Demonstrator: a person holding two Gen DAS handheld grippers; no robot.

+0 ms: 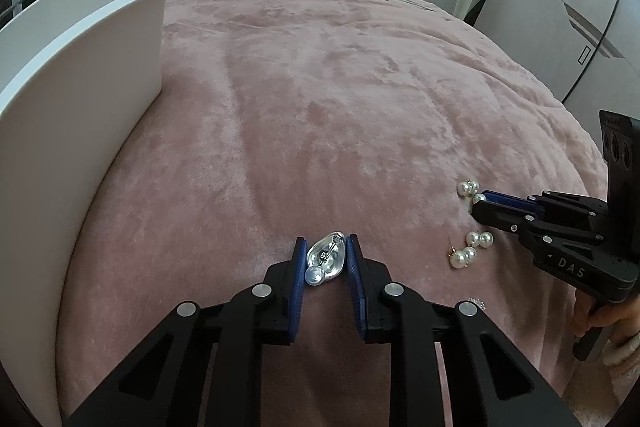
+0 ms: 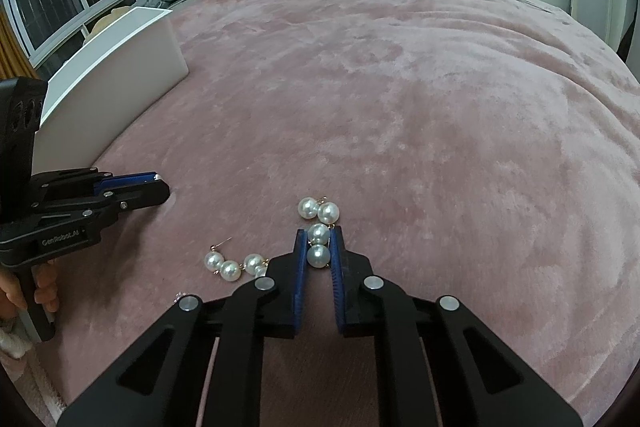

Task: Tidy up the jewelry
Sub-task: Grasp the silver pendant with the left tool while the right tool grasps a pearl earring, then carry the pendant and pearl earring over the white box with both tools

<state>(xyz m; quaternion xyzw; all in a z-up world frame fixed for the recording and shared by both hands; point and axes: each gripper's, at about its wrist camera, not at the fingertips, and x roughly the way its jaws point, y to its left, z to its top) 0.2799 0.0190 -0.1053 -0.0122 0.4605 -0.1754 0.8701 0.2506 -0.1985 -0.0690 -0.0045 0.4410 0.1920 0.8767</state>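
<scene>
- Leftmost, white box (image 1: 80,75) standing on the pink bed (image 1: 320,87), well apart from the jewelry, forward and to the left of both tools; likely the drop-off spot, though its inside stays hidden.
- Next, left hand-held gripper (image 1: 326,259) low over the bed, blue pads bracketing a silver brooch (image 1: 326,257) with a small pale bead at its near end; jaws close to the piece on both sides, yet firm contact impossible to confirm, so grip state uncertain.
- Brooch lying with long axis roughly along the fingers, straight ahead between the tips; box nearer to this hand than to the other.
- Further right, loose pearl earring (image 2: 234,265) resting on the bed just beside the right tool, gold hook pointing away.
- Rightmost, right hand-held gripper (image 2: 319,251) pinching a second pearl earring (image 2: 319,233) across its two lower pearls; strand running forward along the fingers, upper two pearls lying beyond the tips.
- Judged next: lifting and carrying leftward toward the box, minding the dangling pearls.
</scene>
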